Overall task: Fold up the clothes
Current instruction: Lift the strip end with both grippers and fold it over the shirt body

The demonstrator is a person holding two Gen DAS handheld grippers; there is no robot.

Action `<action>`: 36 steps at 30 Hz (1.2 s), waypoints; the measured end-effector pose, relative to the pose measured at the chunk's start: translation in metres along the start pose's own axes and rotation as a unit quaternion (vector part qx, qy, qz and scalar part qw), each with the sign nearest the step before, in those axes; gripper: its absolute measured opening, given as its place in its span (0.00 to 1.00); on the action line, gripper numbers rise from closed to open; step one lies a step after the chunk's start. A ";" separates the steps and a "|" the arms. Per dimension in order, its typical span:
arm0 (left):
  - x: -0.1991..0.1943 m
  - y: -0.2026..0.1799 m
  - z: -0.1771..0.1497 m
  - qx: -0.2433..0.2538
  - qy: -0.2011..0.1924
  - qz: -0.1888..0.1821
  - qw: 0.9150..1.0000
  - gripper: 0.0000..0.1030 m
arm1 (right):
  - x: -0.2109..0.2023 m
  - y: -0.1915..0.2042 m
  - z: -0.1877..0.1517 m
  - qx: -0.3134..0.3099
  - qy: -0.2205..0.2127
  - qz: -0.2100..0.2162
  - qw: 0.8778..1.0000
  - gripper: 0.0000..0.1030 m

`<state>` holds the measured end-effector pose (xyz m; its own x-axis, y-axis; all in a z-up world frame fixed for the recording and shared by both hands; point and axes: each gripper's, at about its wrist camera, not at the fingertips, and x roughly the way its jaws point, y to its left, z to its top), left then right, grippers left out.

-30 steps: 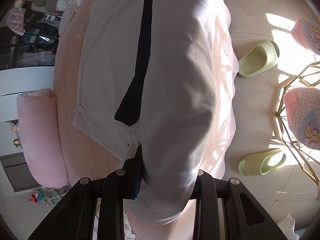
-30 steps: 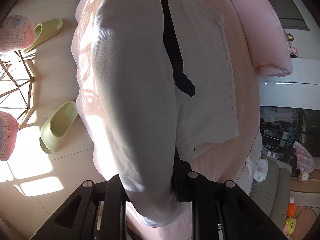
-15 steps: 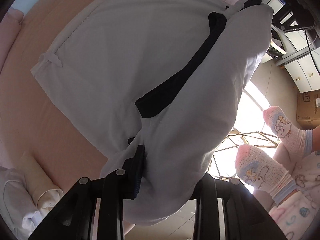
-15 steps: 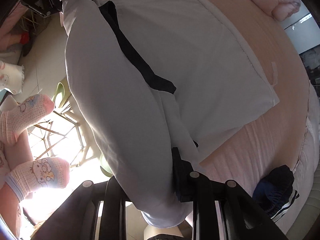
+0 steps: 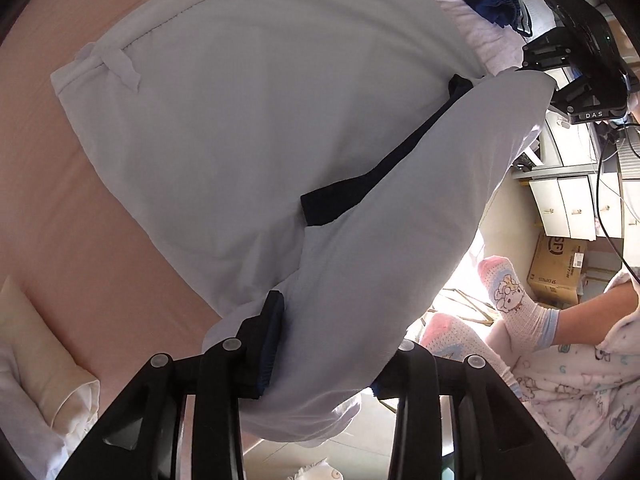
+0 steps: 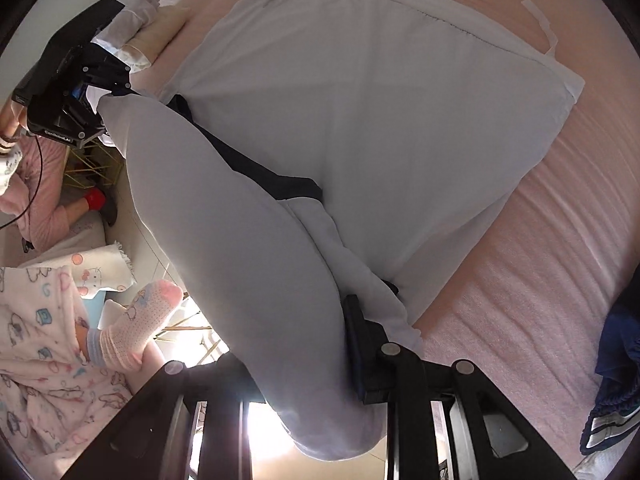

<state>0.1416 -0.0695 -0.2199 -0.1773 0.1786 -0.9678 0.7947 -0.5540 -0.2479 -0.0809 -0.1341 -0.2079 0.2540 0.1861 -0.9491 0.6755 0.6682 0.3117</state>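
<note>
While grey garment [image 5: 248, 128] hangs, socked foot [image 5: 508, 292] nearby

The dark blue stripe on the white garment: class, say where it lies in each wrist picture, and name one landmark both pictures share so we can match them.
Left wrist view: the dark blue stripe runs diagonally from upper right down to the centre, ending in a wider blunt end.
Right wrist view: the stripe runs from upper left down to just left of centre.
Shared landmark: the white garment on the pink bed.
</note>
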 end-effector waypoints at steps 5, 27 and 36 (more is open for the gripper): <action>-0.010 0.010 0.004 -0.016 -0.016 0.006 1.000 0.33 | -0.005 -0.002 0.001 0.014 -0.005 -0.004 1.000 0.23; -0.006 0.064 -0.016 -0.116 -0.042 -0.031 0.992 0.46 | -0.019 -0.047 -0.002 0.107 -0.042 0.046 0.992 0.33; -0.006 0.083 -0.029 -0.139 -0.061 -0.055 0.987 0.48 | -0.023 -0.032 0.000 0.103 -0.046 0.055 0.992 0.34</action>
<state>0.2249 -0.0932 -0.2331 -0.3269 0.1171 -0.9378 0.8919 -0.2900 -0.3471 -0.1089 -0.1596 -0.1964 0.3902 0.1764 -0.9037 0.7647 0.4845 0.4248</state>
